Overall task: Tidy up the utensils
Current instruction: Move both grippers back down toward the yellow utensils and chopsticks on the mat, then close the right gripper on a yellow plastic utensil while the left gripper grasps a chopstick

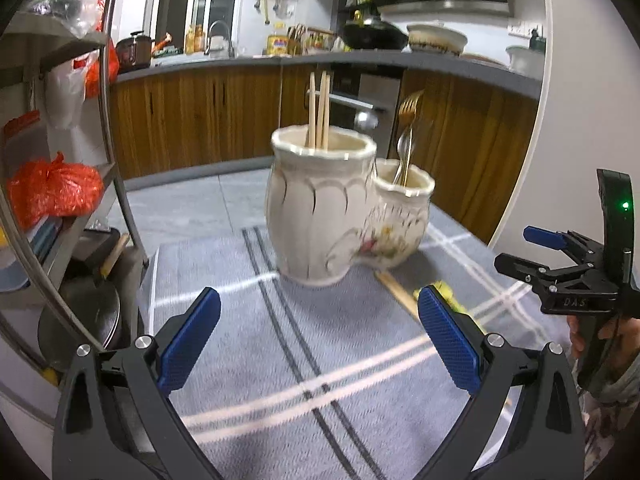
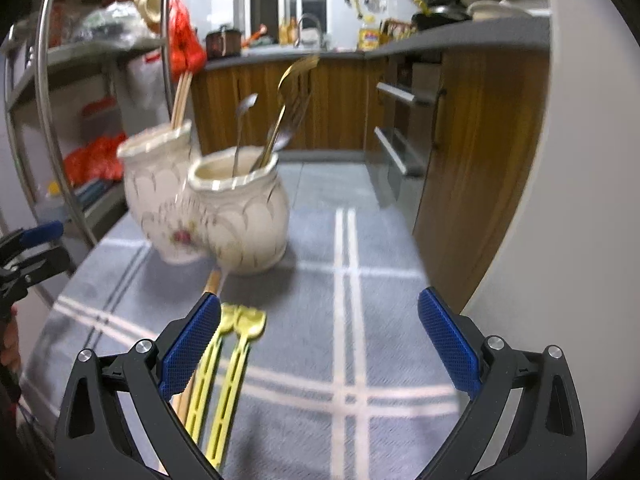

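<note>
Ceramic holder [image 1: 344,208] on the worktop [image 2: 400,320] already has chopsticks [image 1: 320,112] and cutlery [image 2: 280,120] in it, so I'd say mostly done, just yellow picks [image 2: 228,364] and a wooden chopstick [image 2: 212,280] left lying beside it, left claw [image 1: 318,340] and right claw [image 2: 318,344] both wide, empty.
</note>
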A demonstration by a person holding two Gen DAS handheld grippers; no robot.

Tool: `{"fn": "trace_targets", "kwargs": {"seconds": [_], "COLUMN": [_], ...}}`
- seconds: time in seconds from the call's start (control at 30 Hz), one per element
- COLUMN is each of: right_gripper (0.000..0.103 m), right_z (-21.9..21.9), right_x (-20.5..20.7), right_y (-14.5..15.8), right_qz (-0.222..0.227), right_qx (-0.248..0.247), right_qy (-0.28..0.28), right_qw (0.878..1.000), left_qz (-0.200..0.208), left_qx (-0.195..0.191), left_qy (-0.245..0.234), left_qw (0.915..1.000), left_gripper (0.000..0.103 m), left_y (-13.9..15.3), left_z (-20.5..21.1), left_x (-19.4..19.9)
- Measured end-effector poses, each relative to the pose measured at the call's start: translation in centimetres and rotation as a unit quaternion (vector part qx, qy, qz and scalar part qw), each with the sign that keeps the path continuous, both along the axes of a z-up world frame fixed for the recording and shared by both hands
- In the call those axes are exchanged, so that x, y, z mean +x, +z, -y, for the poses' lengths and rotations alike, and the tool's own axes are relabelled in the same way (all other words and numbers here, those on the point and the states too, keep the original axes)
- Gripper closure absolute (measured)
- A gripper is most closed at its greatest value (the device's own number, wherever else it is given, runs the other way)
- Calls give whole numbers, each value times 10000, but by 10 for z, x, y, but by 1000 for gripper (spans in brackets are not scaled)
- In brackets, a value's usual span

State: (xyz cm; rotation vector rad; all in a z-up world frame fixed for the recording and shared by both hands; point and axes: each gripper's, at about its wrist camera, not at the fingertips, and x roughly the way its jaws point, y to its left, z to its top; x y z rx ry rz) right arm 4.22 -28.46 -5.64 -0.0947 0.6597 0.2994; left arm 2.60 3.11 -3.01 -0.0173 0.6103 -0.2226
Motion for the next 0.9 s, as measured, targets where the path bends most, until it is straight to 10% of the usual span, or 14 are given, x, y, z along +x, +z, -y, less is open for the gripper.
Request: {"fn": "trace_targets", "kwargs": {"seconds": [0.43, 0.9], "right_gripper": [10, 78], "right_z": [-18, -31], "right_x": [-2, 0], "right_y": [-21, -33], "right_qz": [-563, -1235], "right_qx": [-94, 211], "right_qy": [186, 657], "right_qw": [9982, 9899], "left_qz": [-174, -222], "left_qx": [4, -1], "left_qy": [-49, -138], "left_qw": [9998, 9997], "left_gripper": [6, 6], "left_y": [-13, -12], "left_z": [7, 21], "left_x": [0, 0]}}
